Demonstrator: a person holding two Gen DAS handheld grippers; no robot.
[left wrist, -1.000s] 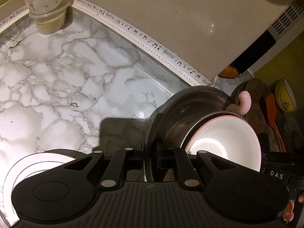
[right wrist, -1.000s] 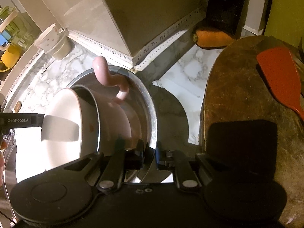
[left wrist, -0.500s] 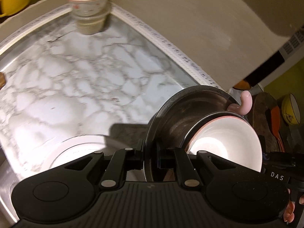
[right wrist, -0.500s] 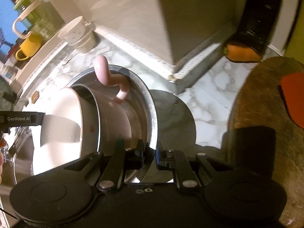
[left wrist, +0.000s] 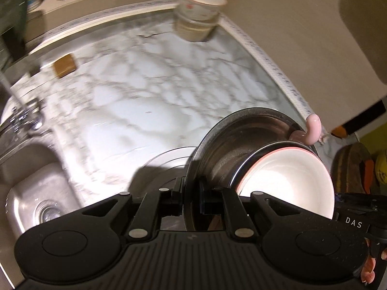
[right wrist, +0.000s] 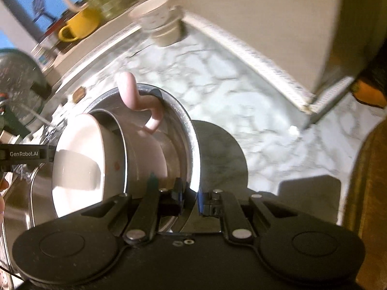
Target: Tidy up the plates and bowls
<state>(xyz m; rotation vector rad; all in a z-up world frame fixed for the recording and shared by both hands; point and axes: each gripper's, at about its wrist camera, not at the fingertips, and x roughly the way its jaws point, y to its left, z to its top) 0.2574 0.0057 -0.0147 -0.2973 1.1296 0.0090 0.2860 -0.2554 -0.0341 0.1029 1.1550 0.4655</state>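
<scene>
The steel bowl (left wrist: 217, 149), with a pink-handled white bowl (left wrist: 290, 181) nested inside, is held off the marble counter (left wrist: 145, 96) by its rim. The left gripper (left wrist: 191, 198) is clamped on one side of the rim, and the right gripper (right wrist: 189, 198) on the opposite side. The step in hand is judged to be carrying the nested set. A stack of small cups (left wrist: 197, 14) stands at the wall. Next, a level set-down and release of both grips are called for.
</scene>
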